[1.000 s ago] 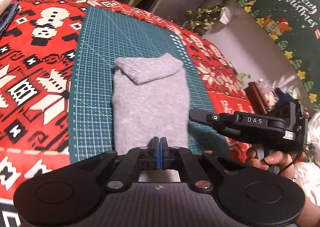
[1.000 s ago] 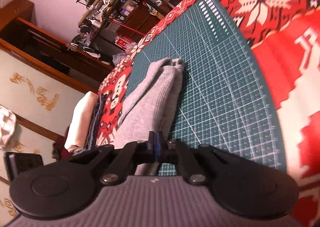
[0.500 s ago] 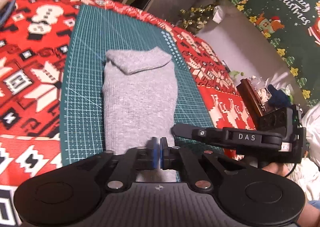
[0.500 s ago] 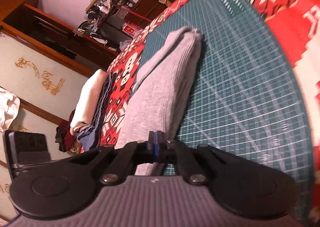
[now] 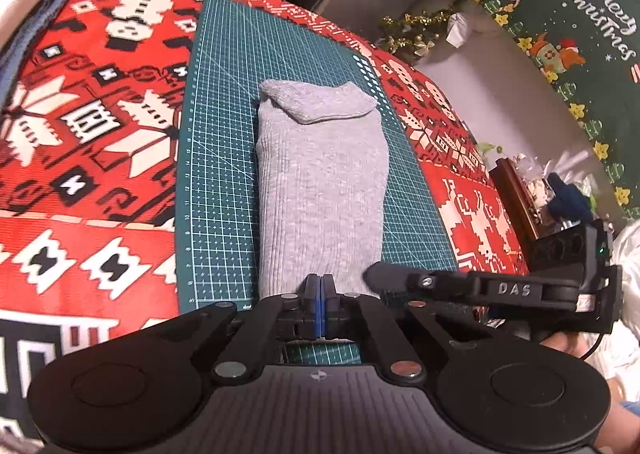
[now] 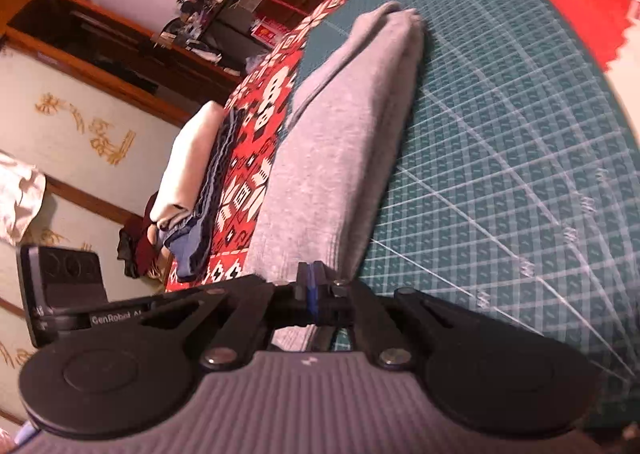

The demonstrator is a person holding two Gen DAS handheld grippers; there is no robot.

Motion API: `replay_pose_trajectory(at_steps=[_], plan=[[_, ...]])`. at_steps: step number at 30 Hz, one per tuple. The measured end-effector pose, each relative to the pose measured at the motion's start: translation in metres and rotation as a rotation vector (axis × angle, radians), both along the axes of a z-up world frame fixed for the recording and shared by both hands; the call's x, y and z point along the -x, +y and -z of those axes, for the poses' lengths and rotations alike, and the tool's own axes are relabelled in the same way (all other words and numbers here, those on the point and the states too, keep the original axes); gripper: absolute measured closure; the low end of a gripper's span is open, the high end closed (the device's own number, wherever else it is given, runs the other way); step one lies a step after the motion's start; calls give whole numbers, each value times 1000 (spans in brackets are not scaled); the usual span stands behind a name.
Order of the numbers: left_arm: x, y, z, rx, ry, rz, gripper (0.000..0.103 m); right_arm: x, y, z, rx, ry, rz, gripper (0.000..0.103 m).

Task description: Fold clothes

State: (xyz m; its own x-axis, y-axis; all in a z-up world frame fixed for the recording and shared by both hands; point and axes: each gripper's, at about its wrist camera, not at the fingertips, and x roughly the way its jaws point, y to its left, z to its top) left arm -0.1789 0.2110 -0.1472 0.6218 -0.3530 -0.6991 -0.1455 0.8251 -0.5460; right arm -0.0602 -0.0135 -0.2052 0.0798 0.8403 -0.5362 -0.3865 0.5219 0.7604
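- Folded garment [image 5: 320,181]: plain light grey, finely ribbed.
- Cutting mat [image 5: 216,157]: dark green with a white grid.
- Cloth [image 5: 80,125] over the surface: red, with white and black snowflake motifs.
- Left gripper [image 5: 320,290]: black, blue fingers [image 5: 318,306].
- Banner [image 5: 580,13]: green, Christmas print.

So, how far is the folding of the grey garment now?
Done: the grey garment lies as a narrow strip on the green cutting mat, its far end flapped over. In hand: the left gripper and right gripper are shut at its near end; whether they pinch it is unclear. Left: probably folding the strip shorter and adding it to the folded pile.
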Motion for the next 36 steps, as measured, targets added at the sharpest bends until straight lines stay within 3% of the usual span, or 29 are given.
replay_pose_trajectory(at_steps=[4, 12, 14, 16, 23, 27, 29, 31, 36], plan=[[8, -1, -5, 24, -21, 8, 98, 11, -9, -10, -15, -4, -25, 100], [11, 3, 13, 1, 72, -19, 100, 16, -9, 3, 24, 15, -42, 103], [18, 5, 8, 15, 62, -29, 99, 16, -12, -2, 49, 1, -27, 95], [25, 7, 1, 30, 39, -38, 99, 16, -17, -6, 38, 4, -16, 95], [28, 22, -2, -20, 29, -86, 90, 25, -6, -9, 87, -30, -81, 73], [15, 22, 8, -8, 54, -66, 90, 29, 7, -11, 132, -78, -93, 74], [11, 20, 10, -8, 59, -50, 92, 29, 11, -12, 172, -99, -96, 92], [11, 17, 9, -23, 62, -39, 99, 28, 9, -12, 181, -87, -92, 94], [18, 9, 5, -44, 98, -19, 101, 33, 5, -14, 195, -61, -114, 96]])
